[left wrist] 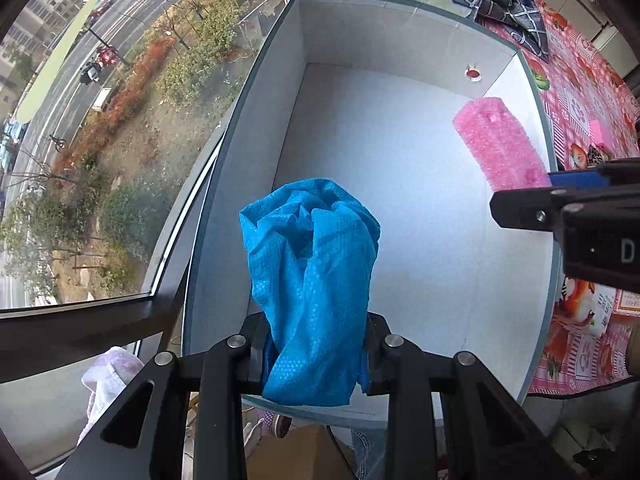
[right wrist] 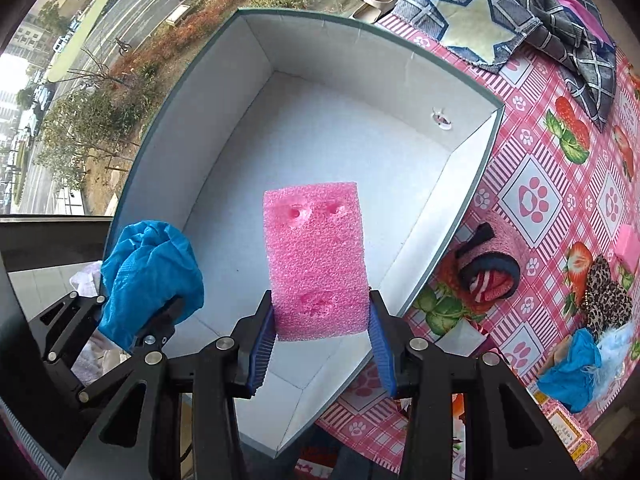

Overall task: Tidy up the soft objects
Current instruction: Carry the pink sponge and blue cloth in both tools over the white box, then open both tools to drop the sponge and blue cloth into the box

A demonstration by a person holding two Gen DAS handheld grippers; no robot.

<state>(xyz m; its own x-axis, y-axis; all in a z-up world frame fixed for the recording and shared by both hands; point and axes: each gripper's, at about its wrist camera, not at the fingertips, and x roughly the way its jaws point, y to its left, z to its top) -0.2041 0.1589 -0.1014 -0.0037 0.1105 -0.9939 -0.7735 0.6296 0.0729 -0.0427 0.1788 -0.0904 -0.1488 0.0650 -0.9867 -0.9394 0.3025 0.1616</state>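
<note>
My left gripper (left wrist: pixel 314 354) is shut on a crumpled blue cloth (left wrist: pixel 314 280) and holds it over the near end of a large white box (left wrist: pixel 400 200). The same cloth shows in the right wrist view (right wrist: pixel 150 276) at the left. My right gripper (right wrist: pixel 320 344) is shut on a pink foam block (right wrist: pixel 318 260), held upright above the box (right wrist: pixel 320 140). The foam also shows in the left wrist view (left wrist: pixel 502 144), over the box's right wall. I see no objects on the box floor.
The box stands on a pink strawberry-print tablecloth (right wrist: pixel 560 184) beside a window. On the cloth lie a checked star-patch fabric (right wrist: pixel 500 16), a pink slipper (right wrist: pixel 490 264), a leopard-print item (right wrist: pixel 606 292) and another blue cloth (right wrist: pixel 572 372).
</note>
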